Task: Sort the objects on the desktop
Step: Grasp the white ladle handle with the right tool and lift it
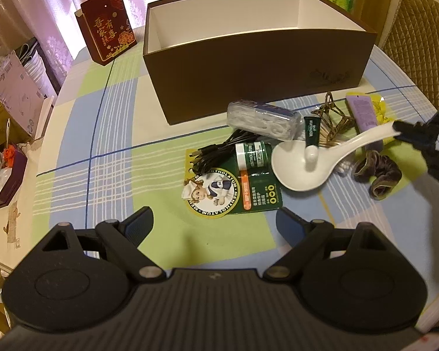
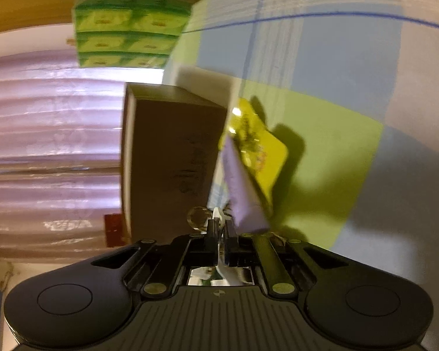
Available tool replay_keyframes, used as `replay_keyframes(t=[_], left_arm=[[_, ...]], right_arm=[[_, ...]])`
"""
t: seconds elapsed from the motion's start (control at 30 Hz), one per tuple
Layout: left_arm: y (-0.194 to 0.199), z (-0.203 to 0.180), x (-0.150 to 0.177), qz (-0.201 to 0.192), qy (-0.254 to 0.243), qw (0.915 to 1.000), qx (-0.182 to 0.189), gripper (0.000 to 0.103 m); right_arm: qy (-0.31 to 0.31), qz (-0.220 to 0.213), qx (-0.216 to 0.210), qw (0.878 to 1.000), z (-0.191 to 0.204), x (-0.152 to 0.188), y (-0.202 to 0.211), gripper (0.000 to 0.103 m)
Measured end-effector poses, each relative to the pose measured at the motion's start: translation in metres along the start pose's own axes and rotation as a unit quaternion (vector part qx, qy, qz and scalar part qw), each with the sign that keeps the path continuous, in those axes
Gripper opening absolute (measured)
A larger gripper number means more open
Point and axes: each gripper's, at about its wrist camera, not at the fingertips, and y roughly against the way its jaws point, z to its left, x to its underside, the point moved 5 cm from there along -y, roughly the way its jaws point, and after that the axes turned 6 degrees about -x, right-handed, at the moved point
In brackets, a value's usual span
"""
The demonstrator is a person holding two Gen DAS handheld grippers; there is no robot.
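Spoon (image 1: 304,163), white ceramic: handle end clamped in right gripper (image 1: 406,136), bowl over the clutter just in front of the brown box (image 1: 248,82). Left gripper (image 1: 213,222) hangs with fingers apart, holding nothing. Judgement: lift the bowl clear of the box's near wall before carrying it over the open top; keep the grip level. In the way beneath: green tube (image 1: 311,133), lip balm card (image 1: 234,187), black cable (image 1: 219,149), hair clip (image 1: 333,117), scrunchie (image 1: 377,175).

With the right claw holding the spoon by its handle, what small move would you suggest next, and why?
Probably carry the spoon up and over the near wall of the box. The right claw is shut on its handle, the bowl hangs over the clutter, and the box is open and looks empty.
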Motion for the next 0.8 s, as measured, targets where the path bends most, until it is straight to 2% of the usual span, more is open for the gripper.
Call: replay_keyframes(t=[0.1, 0.3, 0.47, 0.57, 0.63, 0.7, 0.77, 0.8], left_arm=[[-0.001, -0.002, 0.001, -0.003, -0.006, 1.0000, 0.000, 0.089], [0.000, -0.007, 0.003, -0.011, -0.023, 0.9997, 0.003, 0.088], [0.002, -0.013, 0.006, -0.014, -0.038, 0.9992, 0.008, 0.088], [0.001, -0.015, 0.009, -0.009, -0.042, 0.9990, 0.011, 0.088], [0.000, -0.016, 0.012, -0.005, -0.045, 0.9989, 0.012, 0.088], [0.001, -0.017, 0.014, -0.003, -0.048, 0.9988, 0.013, 0.088], [0.001, -0.018, 0.016, -0.002, -0.050, 0.9986, 0.014, 0.088], [0.002, -0.018, 0.017, -0.002, -0.051, 0.9986, 0.014, 0.088]], right_arm=[[0.025, 0.007, -0.009, 1.000, 0.014, 0.001, 0.006, 0.000], [0.090, 0.037, 0.005, 0.995, 0.033, 0.007, 0.026, 0.000], [0.122, 0.065, 0.040, 0.990, 0.021, 0.007, 0.056, 0.001], [0.169, 0.075, 0.082, 0.979, 0.012, 0.008, 0.077, 0.005], [0.211, 0.084, 0.115, 0.967, 0.006, 0.012, 0.087, 0.011], [0.263, 0.105, 0.155, 0.947, 0.003, 0.017, 0.091, 0.018], [0.337, 0.132, 0.200, 0.911, 0.002, 0.026, 0.091, 0.049], [0.379, 0.138, 0.215, 0.889, 0.003, 0.031, 0.092, 0.052]])
